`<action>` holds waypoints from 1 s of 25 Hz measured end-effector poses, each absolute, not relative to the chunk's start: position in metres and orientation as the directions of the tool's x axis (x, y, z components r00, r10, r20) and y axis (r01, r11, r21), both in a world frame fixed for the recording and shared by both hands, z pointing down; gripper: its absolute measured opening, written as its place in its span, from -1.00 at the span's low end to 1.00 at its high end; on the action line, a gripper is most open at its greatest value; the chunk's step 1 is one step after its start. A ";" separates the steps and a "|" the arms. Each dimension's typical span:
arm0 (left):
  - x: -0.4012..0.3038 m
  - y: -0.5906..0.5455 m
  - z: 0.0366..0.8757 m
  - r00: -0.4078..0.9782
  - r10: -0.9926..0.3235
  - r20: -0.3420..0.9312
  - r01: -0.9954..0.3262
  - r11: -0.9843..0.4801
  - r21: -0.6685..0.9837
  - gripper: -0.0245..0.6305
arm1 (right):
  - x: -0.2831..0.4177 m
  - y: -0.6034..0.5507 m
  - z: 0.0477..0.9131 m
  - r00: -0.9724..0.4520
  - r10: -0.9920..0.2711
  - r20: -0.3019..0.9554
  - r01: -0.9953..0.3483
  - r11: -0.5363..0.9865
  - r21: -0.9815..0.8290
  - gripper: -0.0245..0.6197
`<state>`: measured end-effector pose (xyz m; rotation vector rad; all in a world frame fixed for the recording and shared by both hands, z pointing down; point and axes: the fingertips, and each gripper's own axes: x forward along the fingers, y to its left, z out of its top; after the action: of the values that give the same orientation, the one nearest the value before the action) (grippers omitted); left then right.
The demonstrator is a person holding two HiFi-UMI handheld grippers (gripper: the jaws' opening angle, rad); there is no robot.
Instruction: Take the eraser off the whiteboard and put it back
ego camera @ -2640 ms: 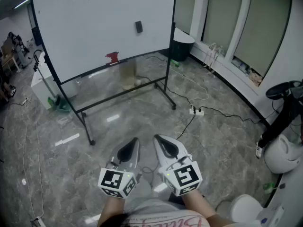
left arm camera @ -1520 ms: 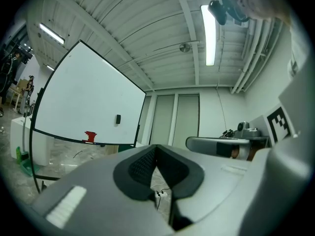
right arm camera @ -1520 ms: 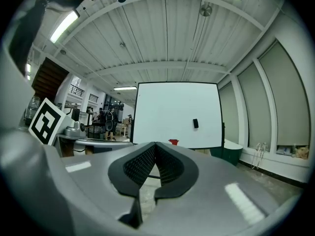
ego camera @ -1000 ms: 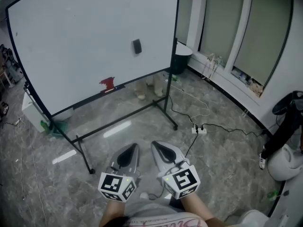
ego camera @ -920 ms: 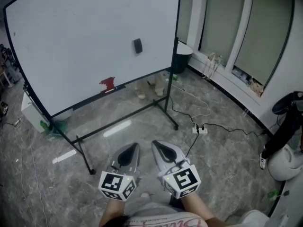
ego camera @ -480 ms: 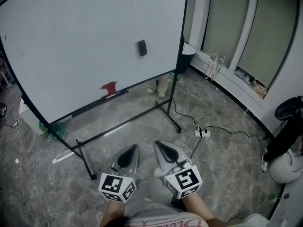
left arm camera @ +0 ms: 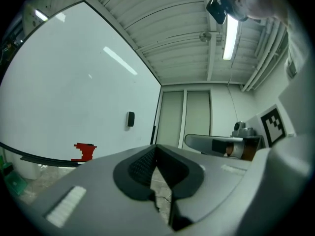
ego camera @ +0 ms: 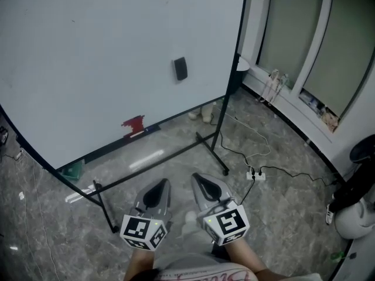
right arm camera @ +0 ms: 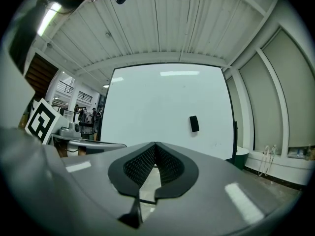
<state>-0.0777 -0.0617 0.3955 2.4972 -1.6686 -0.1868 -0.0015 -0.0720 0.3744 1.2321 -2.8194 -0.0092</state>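
Observation:
A small black eraser clings to the white whiteboard, high on its right part; it also shows as a dark block in the left gripper view and as a dark block in the right gripper view. My left gripper and right gripper sit side by side low in the head view, both pointing at the board and well short of it. Both are shut with nothing between the jaws. A red mark sits near the board's lower edge.
The board stands on a black wheeled frame on grey marble floor. A power strip with black cables lies to the right. A dark bin stands behind the board's right post, and windows line the right wall.
The whiteboard and eraser have grown larger and nearer in the head view as I moved toward them. Both grippers keep their places, side by side and shut.

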 end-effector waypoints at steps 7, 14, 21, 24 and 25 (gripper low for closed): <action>-0.082 -0.148 0.384 0.345 -0.938 -0.037 -0.921 -0.346 0.181 -0.93 | -0.015 -0.160 0.355 -0.733 -0.680 0.011 -0.678 0.732 0.067 -0.92; -0.092 -0.213 0.377 0.311 -0.948 -0.066 -0.931 -0.318 0.178 -0.93 | -0.031 -0.234 0.348 -0.753 -0.657 -0.003 -0.653 0.748 0.114 -0.91; -0.096 -0.267 0.379 0.302 -0.952 -0.061 -0.936 -0.308 0.172 -0.93 | -0.050 -0.317 0.343 -0.763 -0.646 -0.001 -0.637 0.752 0.166 -0.60; -0.102 -0.283 0.379 0.297 -0.953 -0.057 -0.937 -0.302 0.174 -0.93 | -0.059 -0.357 0.339 -0.736 -0.677 -0.004 -0.667 0.725 0.174 -0.35; -0.104 -0.287 0.380 0.298 -0.953 -0.054 -0.937 -0.303 0.175 -0.93 | -0.063 -0.371 0.338 -0.723 -0.691 -0.006 -0.681 0.711 0.173 -0.29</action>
<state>-0.1044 -0.2874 0.3797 2.4403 -1.7849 -0.2232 -0.0627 -0.3712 0.3376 1.1446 -2.8511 -0.2526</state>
